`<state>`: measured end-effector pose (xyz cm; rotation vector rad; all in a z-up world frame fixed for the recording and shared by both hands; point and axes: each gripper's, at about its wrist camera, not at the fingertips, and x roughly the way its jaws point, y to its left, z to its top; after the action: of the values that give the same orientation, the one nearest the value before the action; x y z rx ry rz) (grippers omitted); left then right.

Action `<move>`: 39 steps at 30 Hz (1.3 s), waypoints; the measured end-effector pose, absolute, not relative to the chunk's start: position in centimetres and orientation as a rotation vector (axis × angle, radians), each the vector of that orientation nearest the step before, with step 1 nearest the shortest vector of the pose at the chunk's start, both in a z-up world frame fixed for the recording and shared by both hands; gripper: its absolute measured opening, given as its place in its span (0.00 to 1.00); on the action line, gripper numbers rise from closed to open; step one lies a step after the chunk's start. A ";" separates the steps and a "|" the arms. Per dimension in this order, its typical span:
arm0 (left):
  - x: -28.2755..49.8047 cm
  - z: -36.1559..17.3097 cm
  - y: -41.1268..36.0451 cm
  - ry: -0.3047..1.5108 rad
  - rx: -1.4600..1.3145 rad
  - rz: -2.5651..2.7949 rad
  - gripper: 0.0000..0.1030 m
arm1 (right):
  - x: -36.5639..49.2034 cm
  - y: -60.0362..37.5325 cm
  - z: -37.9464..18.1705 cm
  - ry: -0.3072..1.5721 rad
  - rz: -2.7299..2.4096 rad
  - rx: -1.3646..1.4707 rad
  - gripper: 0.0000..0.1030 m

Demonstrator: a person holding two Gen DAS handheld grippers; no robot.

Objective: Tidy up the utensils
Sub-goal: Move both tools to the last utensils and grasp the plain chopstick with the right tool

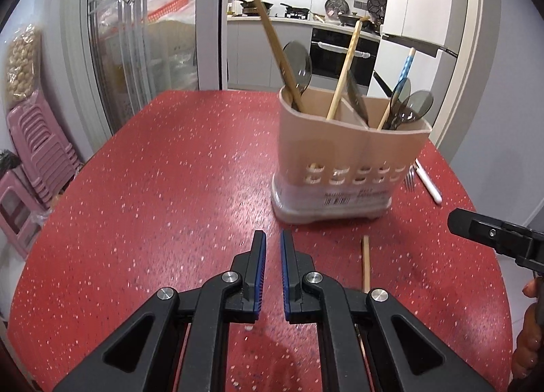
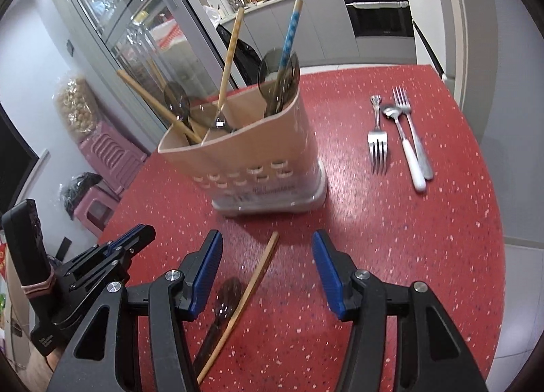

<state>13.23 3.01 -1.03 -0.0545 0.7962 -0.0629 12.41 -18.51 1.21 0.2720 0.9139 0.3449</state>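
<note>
Right gripper wide open, holding nothing; chopstick lies on the table right between its jaws, long axis running near-to-far toward the holder, tilted right at the far end; dark spoon just left of it; left gripper nearly closed, empty, chopstick off to its right; right is nearer, likely picks.

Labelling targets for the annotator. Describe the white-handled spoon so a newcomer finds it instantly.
Start at the beige utensil holder on the red table; three metal pieces lie flat to its right in the right wrist view. The white-handled spoon is the middle one, between two forks. It alone has a rounded bowl and a white handle.
</note>
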 end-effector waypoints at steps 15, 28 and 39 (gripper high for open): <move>12.3 -4.5 6.0 0.829 -0.080 0.000 1.00 | 10.7 -17.3 -1.2 1.002 0.326 0.281 0.79; 12.7 -10.0 6.1 0.900 -0.026 -0.045 1.00 | 11.1 -15.5 -3.4 1.123 0.287 0.230 0.82; 11.3 -11.2 4.6 0.943 0.012 -0.128 1.00 | 13.8 -14.7 -5.1 1.254 0.221 0.291 0.82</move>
<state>11.26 4.59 -11.19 0.0120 0.9431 -0.1281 13.84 -14.71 -5.06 0.2911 1.2543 0.2210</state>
